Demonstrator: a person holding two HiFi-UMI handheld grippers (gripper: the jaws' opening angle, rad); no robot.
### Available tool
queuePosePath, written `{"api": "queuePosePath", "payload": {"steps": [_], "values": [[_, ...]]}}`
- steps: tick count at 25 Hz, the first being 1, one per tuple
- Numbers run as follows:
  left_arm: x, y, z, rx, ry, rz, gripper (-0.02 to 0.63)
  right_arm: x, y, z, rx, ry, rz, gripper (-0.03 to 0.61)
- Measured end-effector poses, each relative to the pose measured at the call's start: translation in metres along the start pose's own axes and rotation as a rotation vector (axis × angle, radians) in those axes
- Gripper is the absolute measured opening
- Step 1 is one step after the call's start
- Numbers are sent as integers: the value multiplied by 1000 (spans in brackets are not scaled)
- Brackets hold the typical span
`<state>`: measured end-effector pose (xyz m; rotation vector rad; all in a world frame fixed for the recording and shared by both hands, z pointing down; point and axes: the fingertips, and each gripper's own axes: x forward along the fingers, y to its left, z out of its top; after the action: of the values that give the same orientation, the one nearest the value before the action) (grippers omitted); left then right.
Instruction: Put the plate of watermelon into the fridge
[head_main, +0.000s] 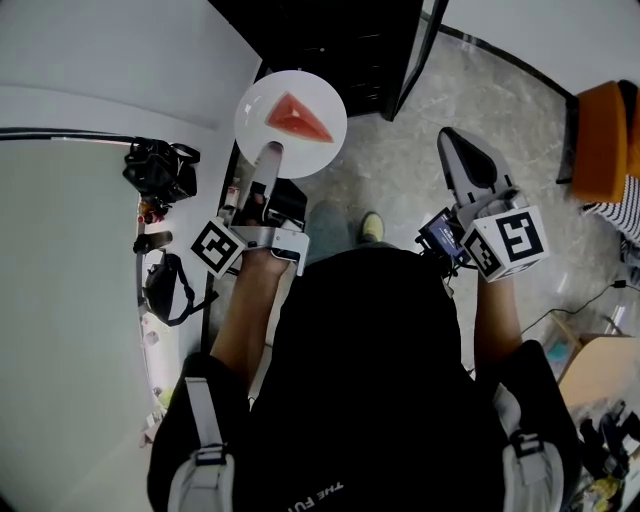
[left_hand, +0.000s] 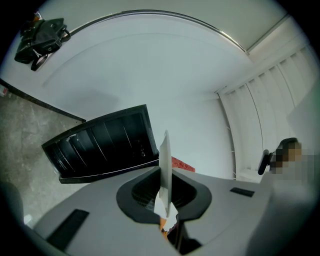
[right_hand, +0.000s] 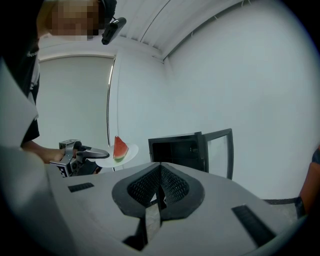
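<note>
Left gripper (head_main: 272, 152) clamped on near rim of white plate (head_main: 262, 100); watermelon wedge (head_main: 297, 118) lies on it. Plate held in air just before open black mini fridge (head_main: 330, 50), not inside. Fridge interior dark, contents unreadable; far part cut off by head view's edge. Left gripper view: plate edge-on, wedge mostly hidden behind it. Right gripper (head_main: 452, 140) jaws together, nothing between, well apart from plate.

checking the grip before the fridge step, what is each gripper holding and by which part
The left gripper is shut on the near rim of the white plate, which carries the watermelon slice. The right gripper is shut on nothing.
</note>
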<state>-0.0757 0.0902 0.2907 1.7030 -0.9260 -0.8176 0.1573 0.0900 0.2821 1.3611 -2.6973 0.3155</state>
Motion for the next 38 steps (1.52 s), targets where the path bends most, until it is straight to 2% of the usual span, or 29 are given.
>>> {"api": "queuePosePath", "payload": {"steps": [20, 22, 27, 32, 38], "values": [[-1, 5, 0, -16, 2, 4, 25, 8, 5, -3, 17, -4, 8, 9], [0, 9, 9, -25, -1, 9, 25, 18, 7, -1, 14, 5, 10, 9], [23, 32, 59, -60, -5, 29, 25, 81, 10, 10, 10, 50, 16, 9], [25, 25, 58, -60, 6, 15, 25, 77, 14, 19, 1, 37, 11, 9], [24, 33, 59, -51, 24, 8, 25, 81, 18, 10, 10, 26, -4, 9]]}}
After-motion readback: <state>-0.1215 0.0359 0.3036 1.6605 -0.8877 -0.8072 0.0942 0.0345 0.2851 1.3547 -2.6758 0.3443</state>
